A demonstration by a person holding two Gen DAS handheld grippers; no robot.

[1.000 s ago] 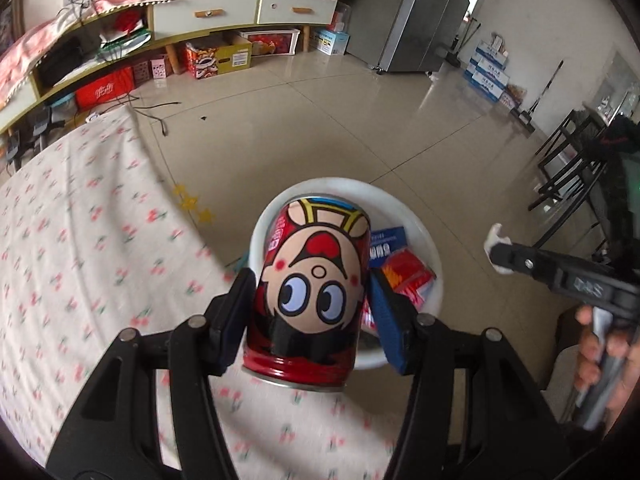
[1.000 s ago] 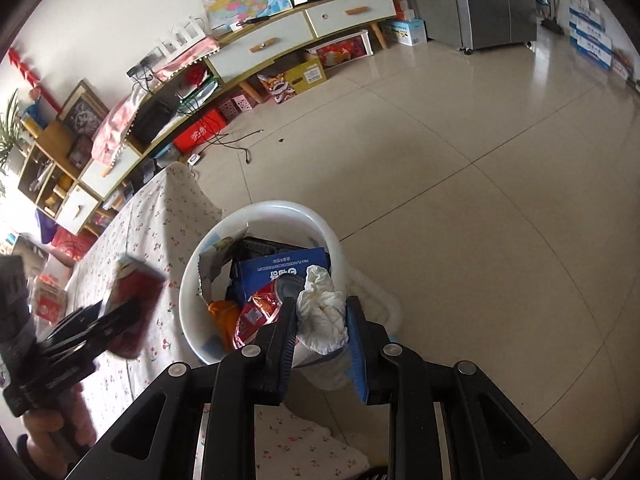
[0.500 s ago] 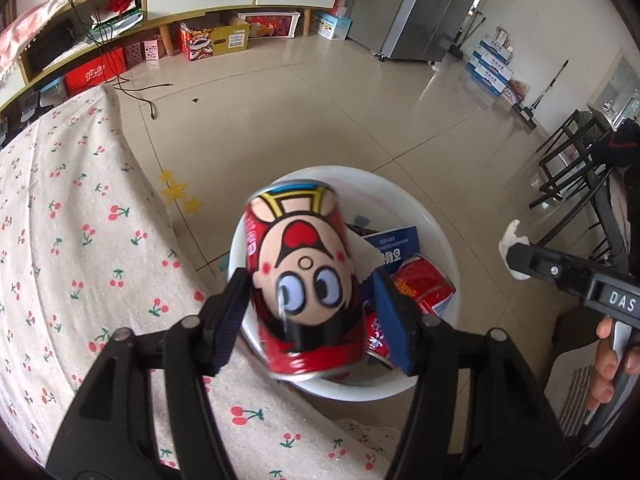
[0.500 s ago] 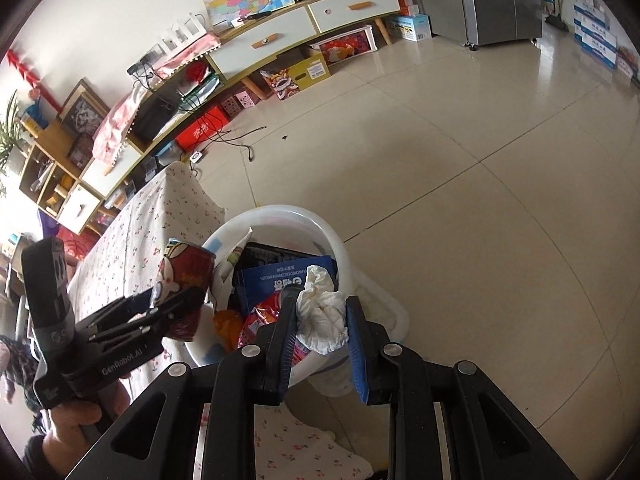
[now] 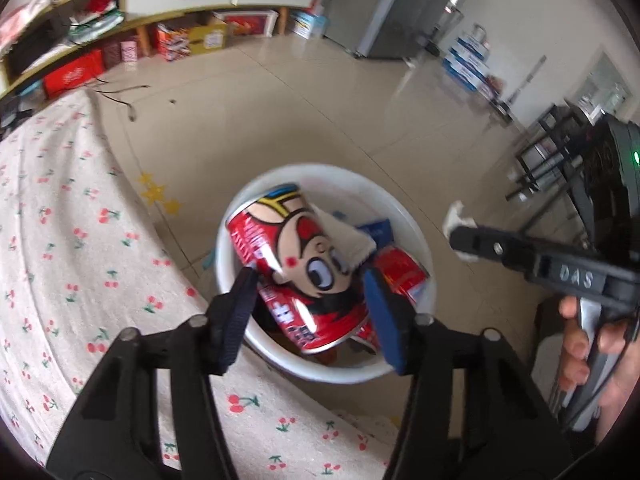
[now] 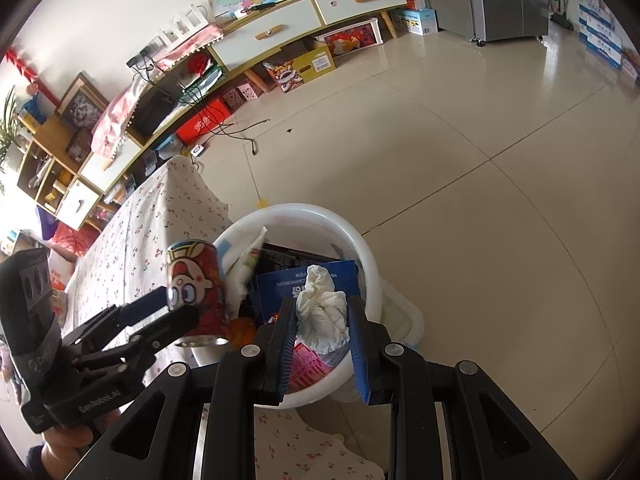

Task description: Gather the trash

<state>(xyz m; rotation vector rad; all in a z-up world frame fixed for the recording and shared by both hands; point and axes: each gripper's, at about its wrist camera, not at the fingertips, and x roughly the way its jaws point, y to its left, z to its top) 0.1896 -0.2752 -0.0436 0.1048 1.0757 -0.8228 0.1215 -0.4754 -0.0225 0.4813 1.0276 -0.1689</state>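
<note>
A red drink can (image 5: 304, 264) with a cartoon face hangs tilted over the white bin (image 5: 348, 174), top leaning left. My left gripper (image 5: 310, 276) has its jaws closing; the can's lower end is still between the fingertips, loose and slipping out. In the right wrist view the can (image 6: 194, 280) sits at the left gripper's (image 6: 180, 304) tips beside the bin's rim (image 6: 304, 210). My right gripper (image 6: 320, 304) is shut on a crumpled white tissue (image 6: 320, 312) just above the bin. That gripper (image 5: 460, 232) shows at the right of the left wrist view.
The bin stands on the tiled floor against the edge of a table with a cherry-print cloth (image 5: 60, 240). It holds a blue packet (image 6: 280, 284), red wrappers and paper. A person's hand (image 5: 580, 344) grips the right tool. Shelves and boxes line the far wall.
The can, upright and gripped a second ago, has tipped left and slid toward the fingertips over the bin. The left gripper tilted further down. The right gripper with the tissue edged over the bin.
</note>
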